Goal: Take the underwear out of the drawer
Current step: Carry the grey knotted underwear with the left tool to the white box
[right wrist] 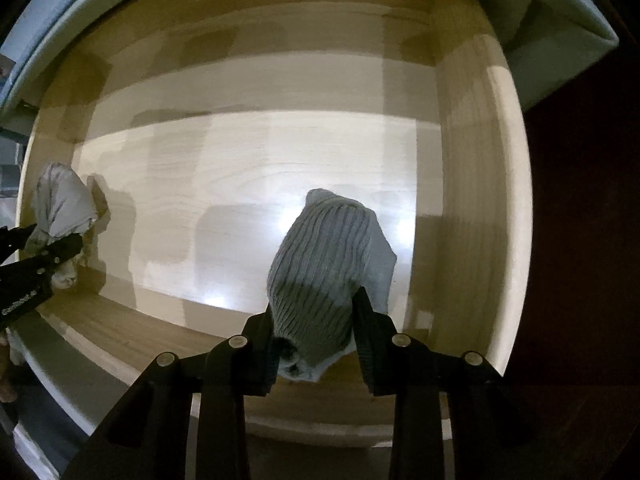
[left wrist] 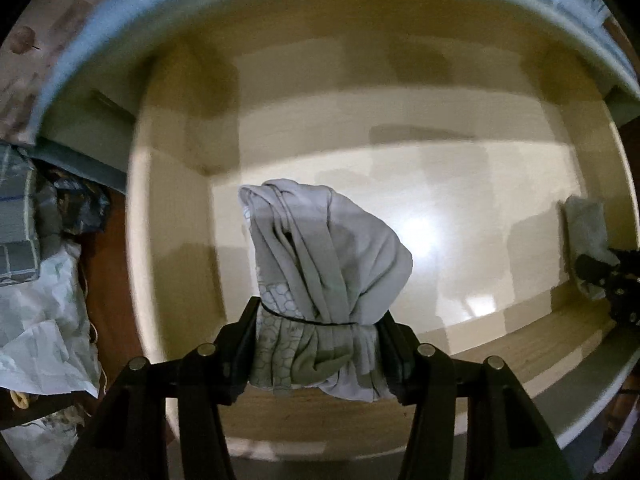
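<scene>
Lifting out: left gripper (left wrist: 318,330) clamping grey underwear (left wrist: 324,264), right gripper (right wrist: 314,330) clamping ribbed garment (right wrist: 328,256) over the drawer (right wrist: 472,184). Next, probably carrying both clear of the near wall.

The lower end of the pale grey bunched cotton garment (left wrist: 320,264) is hidden between the black fingers of the left gripper (left wrist: 318,344). The bottom of the grey-blue ribbed knit piece (right wrist: 328,276) is likewise covered by the right gripper (right wrist: 316,340). The heap of white crumpled plastic bags (left wrist: 44,332) is cut off at the left edge, and its contents cannot be made out. The lettering on the pale blue cabinet frame (left wrist: 588,0) is blurred and partly cropped.
</scene>
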The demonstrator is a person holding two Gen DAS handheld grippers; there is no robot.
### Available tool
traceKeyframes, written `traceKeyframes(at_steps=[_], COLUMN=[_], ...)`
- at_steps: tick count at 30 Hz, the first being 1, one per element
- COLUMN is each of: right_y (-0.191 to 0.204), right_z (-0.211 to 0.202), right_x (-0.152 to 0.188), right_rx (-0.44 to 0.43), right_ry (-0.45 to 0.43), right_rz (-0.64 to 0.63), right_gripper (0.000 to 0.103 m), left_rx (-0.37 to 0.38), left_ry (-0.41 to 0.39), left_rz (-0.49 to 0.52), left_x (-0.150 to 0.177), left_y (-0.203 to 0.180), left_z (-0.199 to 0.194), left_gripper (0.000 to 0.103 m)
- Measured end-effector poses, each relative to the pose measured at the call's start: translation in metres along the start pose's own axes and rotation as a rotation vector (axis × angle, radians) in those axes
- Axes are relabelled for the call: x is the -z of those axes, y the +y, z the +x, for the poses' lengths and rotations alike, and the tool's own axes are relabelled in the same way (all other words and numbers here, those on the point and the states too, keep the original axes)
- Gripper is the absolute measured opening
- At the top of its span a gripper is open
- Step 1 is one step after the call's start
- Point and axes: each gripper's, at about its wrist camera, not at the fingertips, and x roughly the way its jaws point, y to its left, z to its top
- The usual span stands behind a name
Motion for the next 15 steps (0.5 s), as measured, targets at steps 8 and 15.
traceKeyframes(at_steps=[8, 15], right_y=[-0.002, 0.01], right_z=[0.005, 0.009], right_x=[0.012, 0.015], right_rx=[0.017, 0.035], right_ry=[-0.056, -0.106], right_rz=[-0.029, -0.044], right_gripper=[0.029, 0.029], left_rx=[-0.05, -0.021], left_ry=[-0.174, -0.356], left_rz=[-0.001, -0.044], left_x=[0.011, 0.0], left_y=[0.002, 0.013], left_z=[-0.06, -0.12], left_gripper=[0.054, 0.054])
